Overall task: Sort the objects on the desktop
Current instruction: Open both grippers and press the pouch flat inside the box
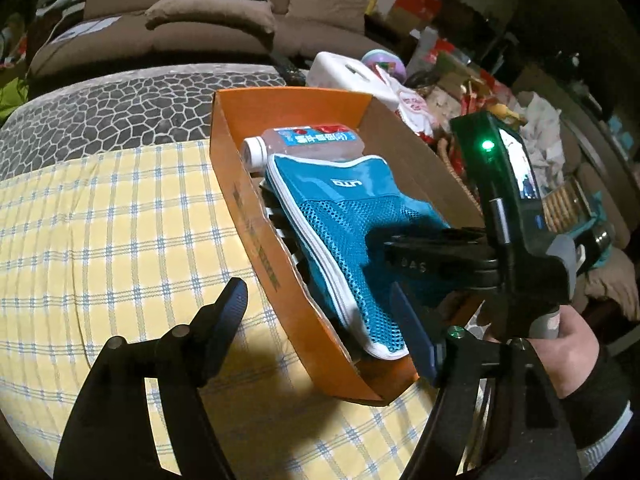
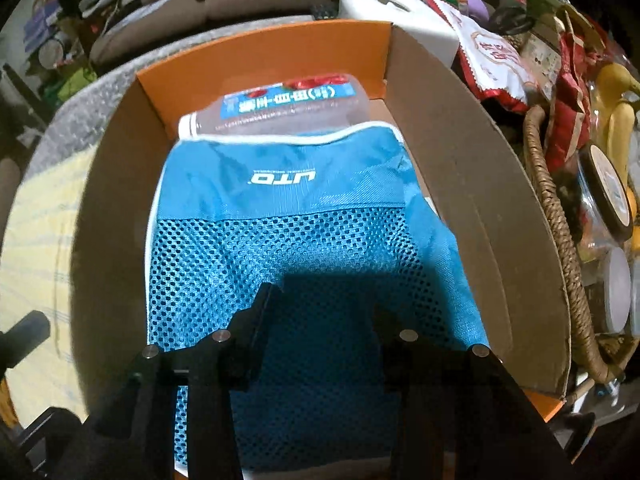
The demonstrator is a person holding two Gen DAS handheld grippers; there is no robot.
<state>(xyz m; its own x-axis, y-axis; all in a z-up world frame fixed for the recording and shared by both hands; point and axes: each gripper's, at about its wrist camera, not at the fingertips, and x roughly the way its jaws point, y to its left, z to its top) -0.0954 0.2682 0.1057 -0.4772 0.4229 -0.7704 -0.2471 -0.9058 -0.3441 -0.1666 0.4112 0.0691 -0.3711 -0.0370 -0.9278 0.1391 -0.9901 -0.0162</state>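
Observation:
An orange cardboard box [image 1: 256,216] stands on a yellow checked cloth. Inside it a blue mesh pouch [image 2: 280,208] lies over a clear bottle [image 2: 280,108] with a white cap and a blue label. My right gripper [image 2: 324,308] hovers just over the near end of the pouch, fingers apart, with the pouch below them and not pinched. My left gripper [image 1: 320,316] is open and straddles the near left wall of the box. One of its fingers [image 1: 232,300] is outside over the cloth, and the other is above the pouch [image 1: 340,216]. Nothing is held between them.
A wicker basket [image 2: 560,240] with bananas, jars and snack bags crowds the right side of the box. A white tissue box [image 2: 384,8] sits behind it. The checked cloth [image 1: 100,220] spreads to the left, with a brown sofa [image 1: 200,20] beyond. A hand [image 1: 572,344] holds the right tool.

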